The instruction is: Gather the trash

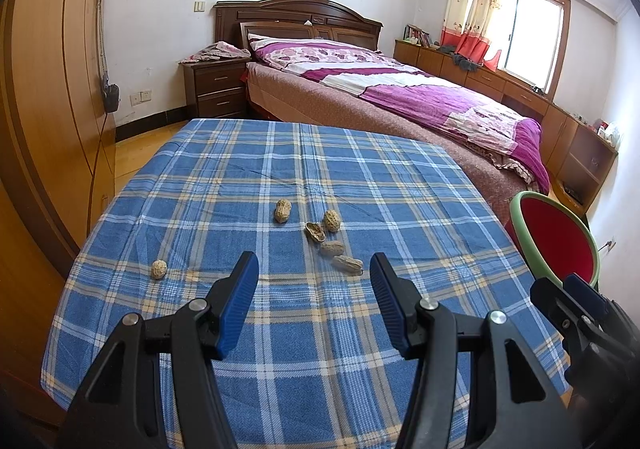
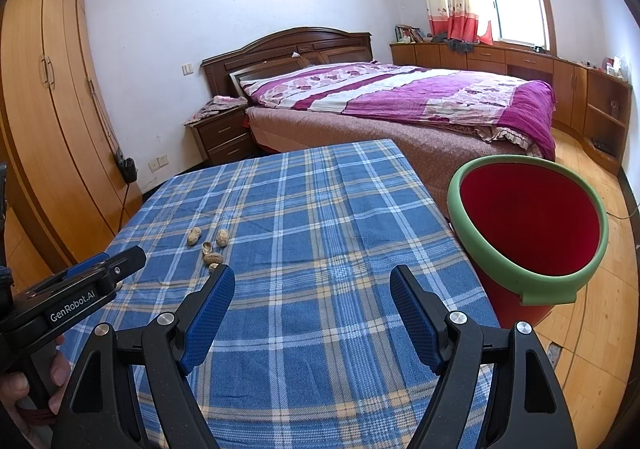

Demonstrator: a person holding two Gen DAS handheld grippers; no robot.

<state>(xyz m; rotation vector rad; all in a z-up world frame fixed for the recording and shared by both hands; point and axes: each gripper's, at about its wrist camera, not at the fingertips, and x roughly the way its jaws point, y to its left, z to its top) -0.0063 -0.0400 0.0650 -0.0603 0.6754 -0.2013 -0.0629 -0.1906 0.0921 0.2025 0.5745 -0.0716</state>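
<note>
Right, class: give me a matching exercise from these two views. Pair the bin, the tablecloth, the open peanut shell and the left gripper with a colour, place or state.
Things:
1. bin
2. tablecloth
3. open peanut shell
4. left gripper

Descriptions:
A. blue plaid
B. open, holding nothing
C. red with a green rim, off the table's right edge
D. lying among whole peanuts

Pairs: 1-C, 2-A, 3-D, 4-B
</note>
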